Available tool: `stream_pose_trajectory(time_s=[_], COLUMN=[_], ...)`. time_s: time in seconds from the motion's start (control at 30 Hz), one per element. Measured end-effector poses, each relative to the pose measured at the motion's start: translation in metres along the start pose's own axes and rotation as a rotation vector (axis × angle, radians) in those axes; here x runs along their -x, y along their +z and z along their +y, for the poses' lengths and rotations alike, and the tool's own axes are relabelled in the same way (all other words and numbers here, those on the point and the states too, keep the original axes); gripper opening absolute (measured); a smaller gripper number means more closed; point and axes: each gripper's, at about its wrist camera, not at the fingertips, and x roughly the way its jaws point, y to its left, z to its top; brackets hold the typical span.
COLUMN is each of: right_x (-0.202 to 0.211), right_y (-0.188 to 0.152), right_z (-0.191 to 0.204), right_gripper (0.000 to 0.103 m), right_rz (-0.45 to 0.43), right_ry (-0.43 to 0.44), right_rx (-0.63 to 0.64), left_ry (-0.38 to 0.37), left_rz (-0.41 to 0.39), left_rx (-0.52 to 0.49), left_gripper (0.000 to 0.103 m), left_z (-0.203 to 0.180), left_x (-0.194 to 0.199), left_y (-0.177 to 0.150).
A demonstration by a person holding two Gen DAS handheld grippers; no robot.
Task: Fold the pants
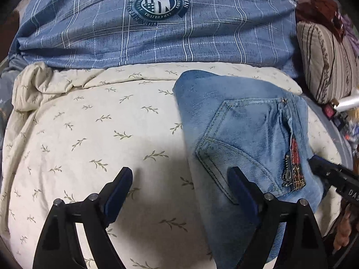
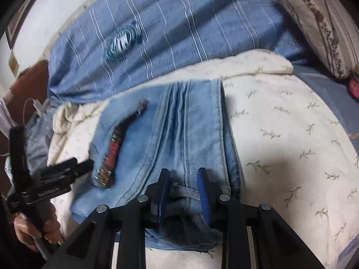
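The jeans (image 2: 179, 134) lie folded on the cream bedspread (image 1: 89, 134) near its pillow-side edge, the right gripper (image 2: 182, 192) clamped on what looks like their bunched waistband to pin them, the left gripper (image 1: 181, 177) spread wide and empty.

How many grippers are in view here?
2. The left gripper hangs open over the jeans' edge; the right gripper is shut on the jeans' near end. None seems hidden.
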Motion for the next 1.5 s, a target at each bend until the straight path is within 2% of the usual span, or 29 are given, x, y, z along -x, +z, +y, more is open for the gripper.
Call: stream_pose_trajectory(time_s=[0.17, 0.33, 0.53, 0.63, 0.73, 1.5], right_x=[0.003, 0.017, 0.029, 0.020, 0.000, -0.001], right_y=[0.000, 0.002, 0.006, 0.005, 0.000, -0.003], right_z=[-0.004, -0.005, -0.002, 0.001, 0.001, -0.004], right_gripper=[0.029, 0.029, 0.029, 0.029, 0.029, 0.031], right_rz=[-0.008, -0.064, -0.129, -0.088, 0.008, 0.004], right_ry=[0.015, 0.032, 0.041, 0.033, -0.005, 0.022], right_rx=[-0.019, -0.025, -0.031, -0.025, -0.015, -0.034], left_ry=[0.040, 0.116, 0.139, 0.144, 0.151, 0.192], left_rz=[-0.032, -0.078, -0.094, -0.090, -0.076, -0.047], left_rx=[-0.028, -0.083, -0.093, -0.091, -0.090, -0.100], left_gripper=[0.089, 0.088, 0.088, 0.088, 0.088, 0.101], left_z=[-0.005, -0.013, -0.013, -0.011, -0.013, -0.013], left_x=[0.009, 0.017, 0.021, 0.019, 0.015, 0.004], left_y=[-0.003, -0.002, 0.000, 0.001, -0.001, -0.008])
